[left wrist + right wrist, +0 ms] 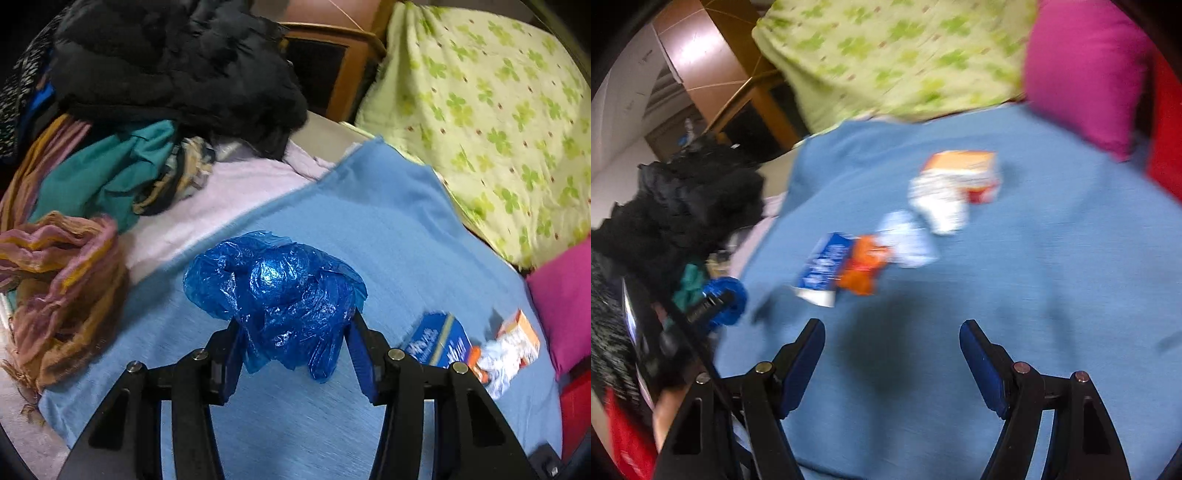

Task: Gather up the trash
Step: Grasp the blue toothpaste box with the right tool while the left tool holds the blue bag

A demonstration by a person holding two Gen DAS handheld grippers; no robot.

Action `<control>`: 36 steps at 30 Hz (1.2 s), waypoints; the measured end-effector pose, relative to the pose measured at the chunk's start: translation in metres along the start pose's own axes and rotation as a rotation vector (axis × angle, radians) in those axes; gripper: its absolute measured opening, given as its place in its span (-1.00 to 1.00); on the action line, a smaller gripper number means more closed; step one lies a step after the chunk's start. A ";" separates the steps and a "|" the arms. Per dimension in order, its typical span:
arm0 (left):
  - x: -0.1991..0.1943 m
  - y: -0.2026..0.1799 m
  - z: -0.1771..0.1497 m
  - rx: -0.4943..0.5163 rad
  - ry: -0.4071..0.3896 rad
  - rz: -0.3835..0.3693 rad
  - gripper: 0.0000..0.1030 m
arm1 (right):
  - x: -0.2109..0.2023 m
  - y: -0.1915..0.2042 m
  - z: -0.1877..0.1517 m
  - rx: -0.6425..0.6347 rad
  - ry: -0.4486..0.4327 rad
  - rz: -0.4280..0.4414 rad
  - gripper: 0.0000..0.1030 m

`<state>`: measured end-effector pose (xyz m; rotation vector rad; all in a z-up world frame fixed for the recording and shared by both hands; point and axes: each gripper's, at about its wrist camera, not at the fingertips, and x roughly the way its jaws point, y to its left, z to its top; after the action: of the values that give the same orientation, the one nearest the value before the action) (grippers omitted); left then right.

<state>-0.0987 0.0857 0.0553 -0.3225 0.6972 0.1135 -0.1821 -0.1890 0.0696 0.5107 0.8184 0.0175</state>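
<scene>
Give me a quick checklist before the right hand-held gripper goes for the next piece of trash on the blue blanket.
1. Left hand-held gripper clamped on the blue plastic bag: ok.
2. Right hand-held gripper open and empty: ok.
3. Trash ahead: blue-white carton, orange wrapper, crumpled white paper, orange box: ok.
4. Blue blanket bare between gripper and trash: ok.
5. Right view sharp enough to aim: not ok, blurred.

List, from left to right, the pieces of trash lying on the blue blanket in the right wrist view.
Blue and white carton → orange wrapper → crumpled pale blue wrapper → crumpled white paper → orange and white box.
</scene>
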 end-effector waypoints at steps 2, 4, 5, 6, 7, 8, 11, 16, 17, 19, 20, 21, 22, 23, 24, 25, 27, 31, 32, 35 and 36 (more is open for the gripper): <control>0.000 0.008 0.005 -0.026 -0.012 0.008 0.03 | 0.025 0.015 0.008 0.018 0.032 0.013 0.52; -0.002 0.019 0.012 -0.054 -0.032 0.016 0.03 | 0.045 0.027 0.011 0.031 0.060 0.026 0.52; -0.003 0.024 0.015 -0.067 -0.041 0.021 0.03 | 0.054 0.034 0.013 0.026 0.066 0.025 0.52; -0.003 0.027 0.017 -0.076 -0.046 0.025 0.03 | 0.059 0.040 0.015 0.018 0.066 0.020 0.52; -0.003 0.031 0.018 -0.086 -0.049 0.028 0.03 | 0.067 0.048 0.017 0.007 0.066 0.004 0.52; -0.002 0.034 0.020 -0.095 -0.046 0.030 0.03 | 0.075 0.055 0.019 0.002 0.067 -0.007 0.52; 0.003 0.039 0.020 -0.111 -0.024 0.025 0.03 | 0.098 0.071 0.027 -0.028 0.086 -0.066 0.52; 0.007 0.046 0.022 -0.141 -0.011 0.017 0.03 | 0.129 0.093 0.031 -0.112 0.086 -0.165 0.53; 0.009 0.048 0.022 -0.148 -0.007 0.014 0.04 | 0.137 0.100 0.030 -0.161 0.089 -0.208 0.53; 0.010 0.051 0.023 -0.161 -0.006 0.014 0.04 | 0.147 0.106 0.031 -0.220 0.095 -0.252 0.52; 0.010 0.052 0.024 -0.165 -0.006 0.013 0.04 | 0.151 0.107 0.031 -0.235 0.099 -0.267 0.52; 0.010 0.052 0.024 -0.165 -0.005 0.013 0.04 | 0.154 0.107 0.032 -0.249 0.093 -0.273 0.48; 0.011 0.052 0.024 -0.165 -0.004 0.013 0.04 | 0.154 0.106 0.033 -0.259 0.086 -0.273 0.39; 0.011 0.051 0.024 -0.163 -0.004 0.013 0.04 | 0.151 0.106 0.033 -0.264 0.080 -0.264 0.29; 0.011 0.051 0.024 -0.162 -0.004 0.013 0.04 | 0.149 0.106 0.034 -0.265 0.078 -0.254 0.21; 0.011 0.050 0.024 -0.159 -0.004 0.012 0.04 | 0.144 0.105 0.036 -0.269 0.078 -0.244 0.12; 0.011 0.047 0.023 -0.149 -0.004 0.011 0.04 | 0.133 0.105 0.037 -0.286 0.070 -0.236 -0.27; 0.009 0.042 0.020 -0.138 -0.005 0.002 0.04 | 0.119 0.096 0.037 -0.284 0.099 -0.197 -0.33; 0.008 0.041 0.020 -0.137 -0.008 0.004 0.04 | 0.120 0.095 0.038 -0.271 0.112 -0.175 -0.32; 0.007 0.041 0.020 -0.133 -0.015 0.011 0.04 | 0.123 0.088 0.042 -0.214 0.107 -0.178 0.89; 0.008 0.042 0.020 -0.136 -0.011 0.011 0.04 | 0.122 0.087 0.043 -0.192 0.090 -0.145 0.99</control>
<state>-0.0890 0.1314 0.0536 -0.4478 0.6815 0.1739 -0.0523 -0.1051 0.0478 0.2696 0.9303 -0.0147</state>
